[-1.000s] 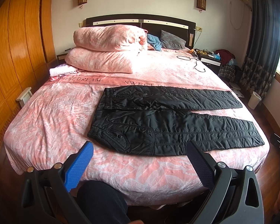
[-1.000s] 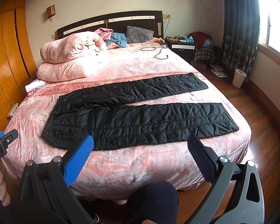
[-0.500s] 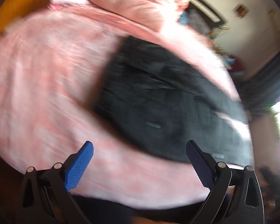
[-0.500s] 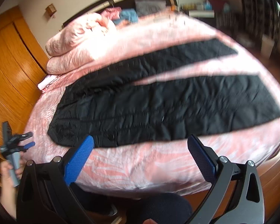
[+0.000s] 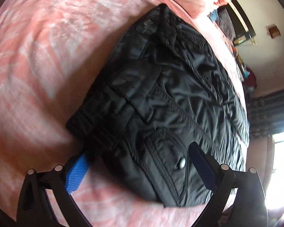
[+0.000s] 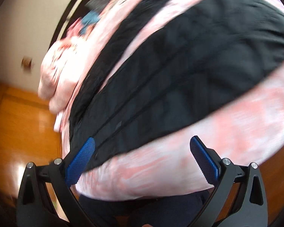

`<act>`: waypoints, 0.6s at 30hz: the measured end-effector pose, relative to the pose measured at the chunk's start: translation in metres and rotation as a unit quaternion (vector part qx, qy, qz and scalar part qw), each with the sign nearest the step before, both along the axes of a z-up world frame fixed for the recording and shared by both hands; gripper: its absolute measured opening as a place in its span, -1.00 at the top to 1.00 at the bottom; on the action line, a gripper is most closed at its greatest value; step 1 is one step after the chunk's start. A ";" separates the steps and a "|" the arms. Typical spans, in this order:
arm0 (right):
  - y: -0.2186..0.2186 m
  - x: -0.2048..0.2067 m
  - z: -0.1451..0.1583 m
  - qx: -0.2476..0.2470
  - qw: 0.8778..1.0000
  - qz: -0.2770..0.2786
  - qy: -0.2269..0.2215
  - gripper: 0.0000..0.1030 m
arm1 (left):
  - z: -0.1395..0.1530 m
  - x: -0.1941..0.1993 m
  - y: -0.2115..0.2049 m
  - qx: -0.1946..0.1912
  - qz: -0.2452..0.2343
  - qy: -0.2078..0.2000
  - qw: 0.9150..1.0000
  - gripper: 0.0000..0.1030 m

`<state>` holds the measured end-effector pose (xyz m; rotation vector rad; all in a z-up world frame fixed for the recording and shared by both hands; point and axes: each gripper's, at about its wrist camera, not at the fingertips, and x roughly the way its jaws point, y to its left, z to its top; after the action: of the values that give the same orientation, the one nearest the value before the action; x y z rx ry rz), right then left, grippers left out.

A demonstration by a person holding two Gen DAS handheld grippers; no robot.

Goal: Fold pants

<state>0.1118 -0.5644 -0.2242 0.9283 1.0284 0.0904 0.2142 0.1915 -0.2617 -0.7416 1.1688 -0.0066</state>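
Observation:
Black quilted pants (image 5: 170,98) lie flat on a pink bedspread (image 5: 37,56), legs spread apart. In the left wrist view the waist end with a snap pocket (image 5: 180,164) fills the middle. My left gripper (image 5: 138,170) is open, straddling the near waist corner, its blue pads (image 5: 76,174) low over the fabric. In the right wrist view the near pant leg (image 6: 179,75) runs across, blurred. My right gripper (image 6: 141,160) is open over the leg's near edge and the bedspread (image 6: 198,141), holding nothing.
Pink folded duvets (image 6: 56,71) sit at the head of the bed. A dark headboard (image 5: 242,24) and wall lamp (image 5: 273,31) show beyond. An orange wooden wardrobe (image 6: 19,123) stands left of the bed. The bed's near edge is right under both grippers.
Both grippers have swung down from a far view to close over the pants: left to the waist corner, right to the near leg's edge. Both stay open.

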 end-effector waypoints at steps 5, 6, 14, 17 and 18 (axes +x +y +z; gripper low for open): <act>-0.100 -0.031 0.008 -0.002 0.994 -0.106 -0.022 -0.95 | 0.001 0.002 -0.002 0.020 0.026 -0.003 0.999 -0.47; -0.110 -0.034 0.007 0.002 0.993 -0.116 -0.024 -0.95 | 0.001 0.003 -0.004 0.026 0.026 -0.004 0.999 -0.46; -0.168 -0.014 -0.033 0.047 0.983 -0.178 -0.017 -0.14 | 0.009 0.005 -0.022 0.087 0.022 -0.012 0.996 0.41; -0.168 -0.012 -0.047 0.051 0.982 -0.181 -0.011 0.54 | 0.020 0.003 -0.031 0.108 0.034 -0.028 0.993 0.71; -0.166 -0.010 -0.045 0.046 0.983 -0.176 -0.014 0.64 | 0.025 0.002 -0.031 0.114 0.041 -0.031 0.992 0.73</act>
<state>0.1021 -0.7303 -0.2692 1.1775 0.8268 -0.1446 0.2157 0.1608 -0.2372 -0.5823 1.0575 0.1699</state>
